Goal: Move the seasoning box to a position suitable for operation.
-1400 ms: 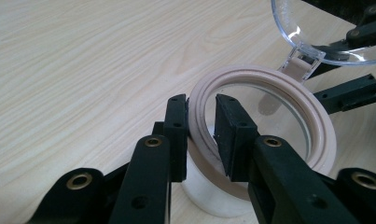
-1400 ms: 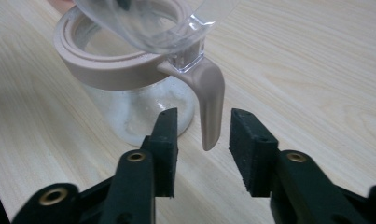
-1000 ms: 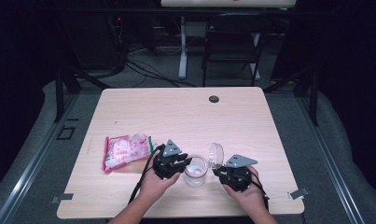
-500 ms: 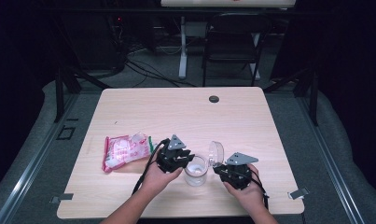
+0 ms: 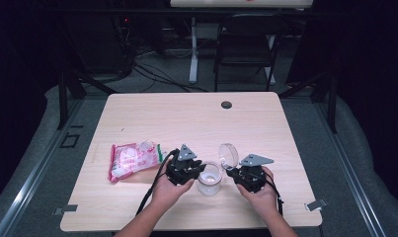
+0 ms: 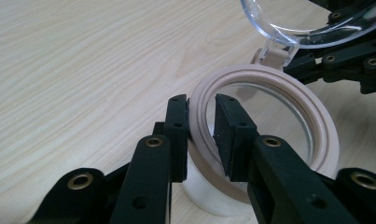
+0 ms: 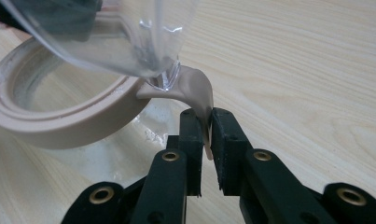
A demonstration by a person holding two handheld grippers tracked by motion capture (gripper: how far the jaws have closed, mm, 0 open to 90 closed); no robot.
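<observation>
The jar [image 5: 209,178] stands near the front edge of the table [image 5: 196,118], between the two hands. The left gripper [image 6: 202,122] has one jaw outside and one inside the beige rim [image 6: 325,140], pinching the wall to steady the jar. The right gripper [image 7: 205,128] has just been closing its jaws, and they now clamp the beige tab [image 7: 197,91] of the hinge that carries the clear lid [image 5: 229,155]. The lid stands raised and tilted, off the mouth. Judged from this, the jar is open and held at both points, so the lid can be swung either way under control. Against the earlier frames the jar has not shifted; the right hand sits slightly closer to it. The pink packet [image 5: 132,159] lies untouched to the left.
</observation>
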